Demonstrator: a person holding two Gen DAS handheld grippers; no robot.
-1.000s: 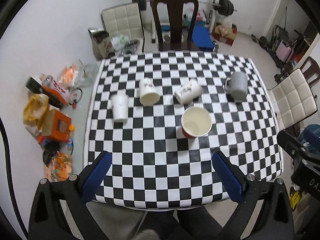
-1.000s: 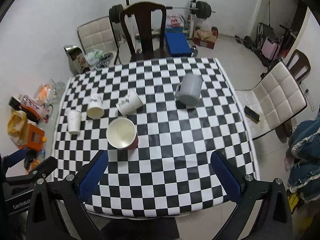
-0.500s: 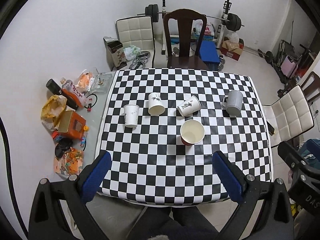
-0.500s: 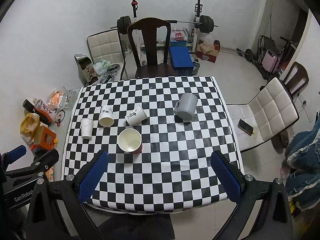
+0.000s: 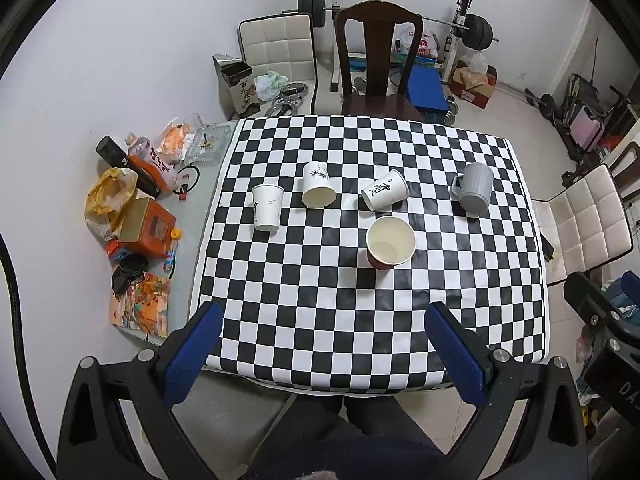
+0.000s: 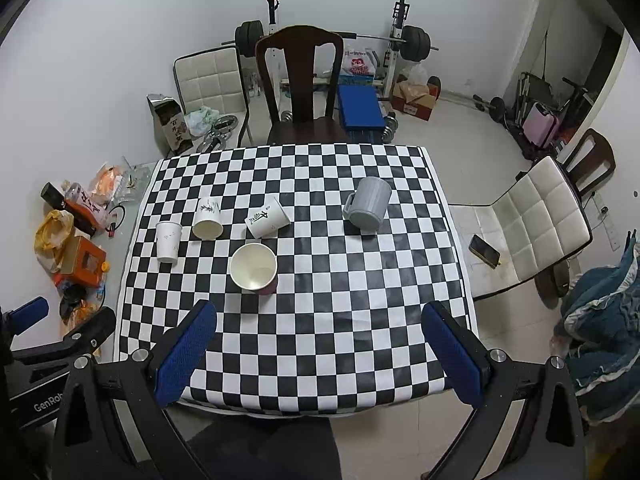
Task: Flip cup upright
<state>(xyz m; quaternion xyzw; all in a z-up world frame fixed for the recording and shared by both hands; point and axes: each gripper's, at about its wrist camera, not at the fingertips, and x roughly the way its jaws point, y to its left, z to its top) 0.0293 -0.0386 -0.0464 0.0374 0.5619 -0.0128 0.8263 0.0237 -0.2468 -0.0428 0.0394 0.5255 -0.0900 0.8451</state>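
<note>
Left wrist view is showing the left gripper (image 5: 320, 344) hanging spread wide above the near edge of the table (image 5: 500, 320), its blue textured pads (image 5: 192, 354) gripping nothing and touching nothing. Right wrist view is showing the right gripper (image 6: 320, 348) likewise splayed wide and empty over the near edge, black frame arms angling outward.

Glossy black-and-white checkered cloth is covering the tabletop. A red paper cup (image 5: 391, 242) with a pale lining is standing upright, mouth up, near the middle. Just behind it a white paper cup with black calligraphy (image 5: 385, 190) is lying on its side. A white paper cup with a leaf print (image 5: 317, 189) is lying tipped, mouth toward the camera, and a plain white cup (image 5: 267, 207) is sitting inverted beside it. A ribbed grey mug (image 5: 473, 188) with a handle is sitting mouth-down, well apart to the right.
</note>
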